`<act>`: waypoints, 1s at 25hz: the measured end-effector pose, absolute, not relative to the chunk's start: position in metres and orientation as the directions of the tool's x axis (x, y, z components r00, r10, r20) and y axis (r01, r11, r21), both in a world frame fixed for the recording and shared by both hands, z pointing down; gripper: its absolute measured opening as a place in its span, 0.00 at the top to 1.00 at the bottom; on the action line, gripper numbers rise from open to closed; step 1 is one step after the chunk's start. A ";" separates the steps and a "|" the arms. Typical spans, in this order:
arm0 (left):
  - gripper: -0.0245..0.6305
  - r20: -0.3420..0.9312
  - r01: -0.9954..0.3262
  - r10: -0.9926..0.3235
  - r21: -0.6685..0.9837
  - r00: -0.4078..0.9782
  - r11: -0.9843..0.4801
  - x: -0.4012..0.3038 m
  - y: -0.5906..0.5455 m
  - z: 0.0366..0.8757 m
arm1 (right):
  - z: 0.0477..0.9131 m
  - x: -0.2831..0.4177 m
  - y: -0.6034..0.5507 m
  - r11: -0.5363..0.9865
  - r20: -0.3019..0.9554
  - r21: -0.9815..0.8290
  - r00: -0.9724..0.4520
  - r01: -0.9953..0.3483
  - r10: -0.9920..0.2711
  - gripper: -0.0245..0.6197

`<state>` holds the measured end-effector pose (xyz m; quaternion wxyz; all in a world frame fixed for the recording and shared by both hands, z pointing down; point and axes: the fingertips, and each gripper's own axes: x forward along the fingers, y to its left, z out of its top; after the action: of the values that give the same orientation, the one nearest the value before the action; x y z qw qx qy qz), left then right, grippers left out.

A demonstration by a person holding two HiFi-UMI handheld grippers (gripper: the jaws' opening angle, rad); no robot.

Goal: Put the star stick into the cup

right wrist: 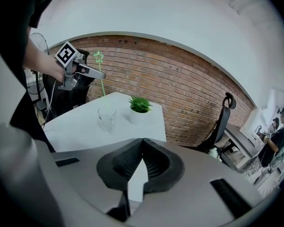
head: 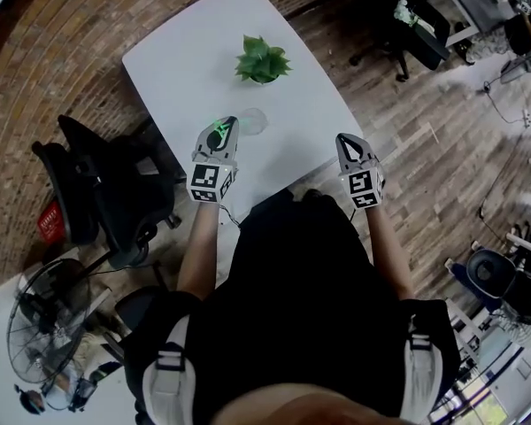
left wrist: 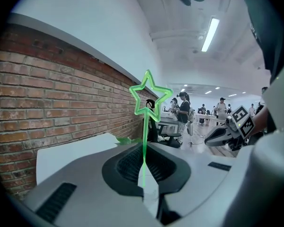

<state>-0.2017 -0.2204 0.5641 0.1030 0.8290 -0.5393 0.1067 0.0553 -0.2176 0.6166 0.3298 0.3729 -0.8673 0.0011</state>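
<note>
We held both forearms forward from the body, elbows bent. The left gripper (head: 223,129) hung above the table (head: 177,60), its jaws clenched on the stick (left wrist: 145,134), which stood nearly upright with its star on top. In the right gripper view the stick ran down through those jaws and its lower part pointed toward the cup (right wrist: 106,118), above the rim and not inside it. The cup stood on the table near the plant (head: 263,60). The right gripper (head: 347,140) was at the table's near right edge, well apart from the cup, its jaws pressed together with nothing between them.

In the head view the stick was only a green smear at the left gripper's tips, and the cup showed partly behind that gripper. Our torso covered the table's near edge. The stick's lower end was too faint for us to place exactly.
</note>
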 end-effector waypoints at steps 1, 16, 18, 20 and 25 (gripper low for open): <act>0.92 0.293 -0.913 -0.868 0.057 0.401 -0.403 -0.201 -0.223 0.567 | 0.619 0.056 -0.217 0.717 0.573 0.241 -0.500 -0.654 -0.649 0.96; 0.92 0.334 -0.880 -0.817 0.104 0.471 -0.464 -0.193 -0.252 0.605 | 0.627 0.079 -0.215 0.637 0.614 0.236 -0.396 -0.734 -0.683 0.96; 0.92 0.343 -0.876 -0.809 0.114 0.478 -0.469 -0.192 -0.254 0.611 | 0.627 0.079 -0.215 0.632 0.614 0.239 -0.390 -0.737 -0.686 0.96; 0.92 0.354 -0.871 -0.799 0.119 0.485 -0.476 -0.190 -0.255 0.619 | 0.627 0.080 -0.215 0.628 0.617 0.239 -0.384 -0.741 -0.687 0.96; 0.92 0.377 -0.864 -0.782 0.130 0.497 -0.486 -0.185 -0.257 0.632 | 0.630 0.083 -0.212 0.621 0.627 0.241 -0.369 -0.746 -0.686 0.96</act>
<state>-0.1847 -0.2571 0.6323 0.1525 0.8515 -0.4833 0.1346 0.0831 -0.2123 0.6299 0.3576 0.4331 -0.8263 0.0417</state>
